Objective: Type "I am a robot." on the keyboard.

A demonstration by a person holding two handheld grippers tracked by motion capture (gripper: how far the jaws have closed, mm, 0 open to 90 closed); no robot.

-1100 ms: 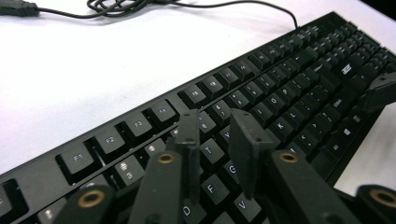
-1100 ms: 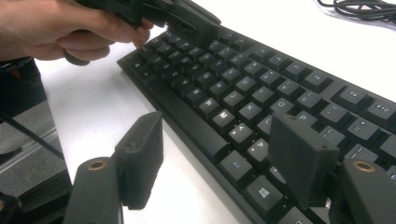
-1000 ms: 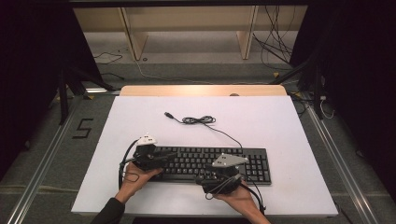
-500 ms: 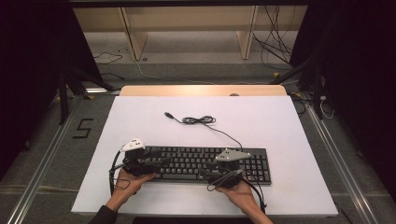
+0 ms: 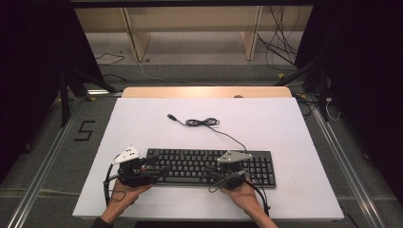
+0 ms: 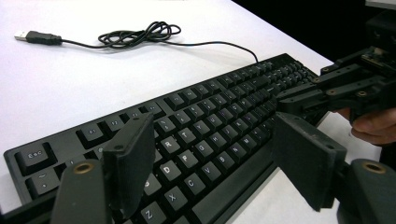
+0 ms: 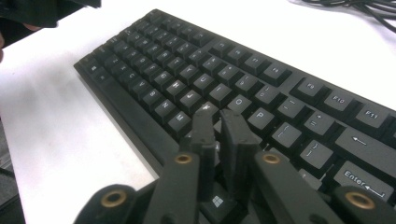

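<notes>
- left gripper (image 6: 215, 158): jaws just opened, spread wide above the keyboard (image 6: 196, 140) left end, nothing pinched
- right gripper (image 7: 220, 128): jaws just closed together, tips over the keyboard's front-row keys

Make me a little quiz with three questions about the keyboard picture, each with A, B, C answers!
1. Where does the USB plug lie?
A. on the white table beyond the keyboard
B. on top of the keys
C. on the floor

2. What colour is the keyboard?
A. white
B. black
C. red

3. How do the jaws of the left gripper stand?
A. pressed together
C. clamped on the cable
B. wide apart

Answers: 1 A, the plug rests on the bare tabletop past the coiled cable. 2 B, case and keys are black in every view. 3 B, the left gripper view shows a broad gap over the keys; they have just been opening, with nothing pinched between them.
</notes>
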